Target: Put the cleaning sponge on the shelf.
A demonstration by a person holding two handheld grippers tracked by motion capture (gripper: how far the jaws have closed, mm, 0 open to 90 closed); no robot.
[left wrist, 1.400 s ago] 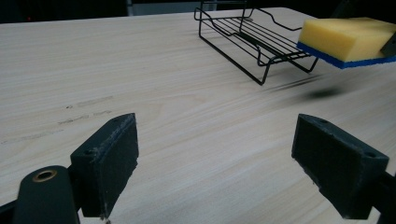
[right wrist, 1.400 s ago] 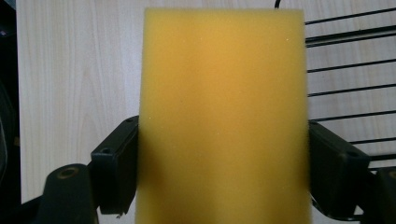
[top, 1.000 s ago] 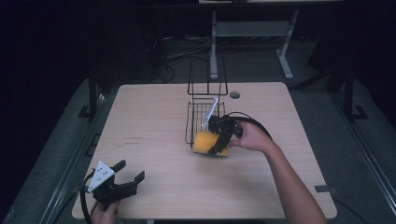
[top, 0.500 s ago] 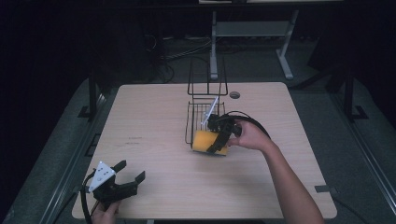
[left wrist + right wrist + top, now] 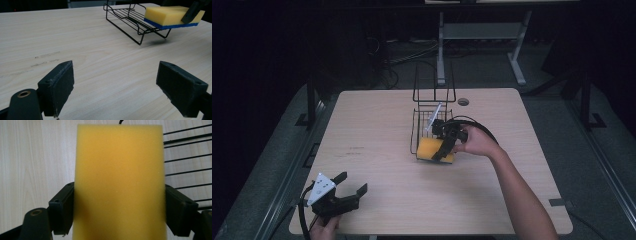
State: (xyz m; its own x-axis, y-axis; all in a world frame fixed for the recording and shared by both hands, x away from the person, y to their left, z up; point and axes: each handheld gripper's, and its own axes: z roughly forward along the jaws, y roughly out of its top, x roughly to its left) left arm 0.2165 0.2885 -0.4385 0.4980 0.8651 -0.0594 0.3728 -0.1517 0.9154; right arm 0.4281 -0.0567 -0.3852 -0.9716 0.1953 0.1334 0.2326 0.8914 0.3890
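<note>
A yellow sponge (image 5: 431,148) with a blue underside is held flat over the near rim of a black wire rack (image 5: 432,116), clear of the table. My right gripper (image 5: 443,150) is shut on it from the right side. In the right gripper view the sponge (image 5: 120,177) sits between the two pads (image 5: 61,210), with the rack wires (image 5: 187,157) to its right. My left gripper (image 5: 352,183) rests open near the table's front left corner. In the left gripper view its jaws (image 5: 118,85) stand wide apart over bare wood, and the sponge (image 5: 167,15) and the rack (image 5: 130,17) lie far off.
The rack has a tall wire back and a low slatted tray, with a pale thin object (image 5: 433,116) leaning in it. A round cable hole (image 5: 463,101) sits near the table's far edge (image 5: 427,90). Wood grain and faint scuff marks (image 5: 45,60) lie ahead of the left gripper.
The right gripper with the sponge has edged slightly toward the rack. The left gripper has stayed where it was.
</note>
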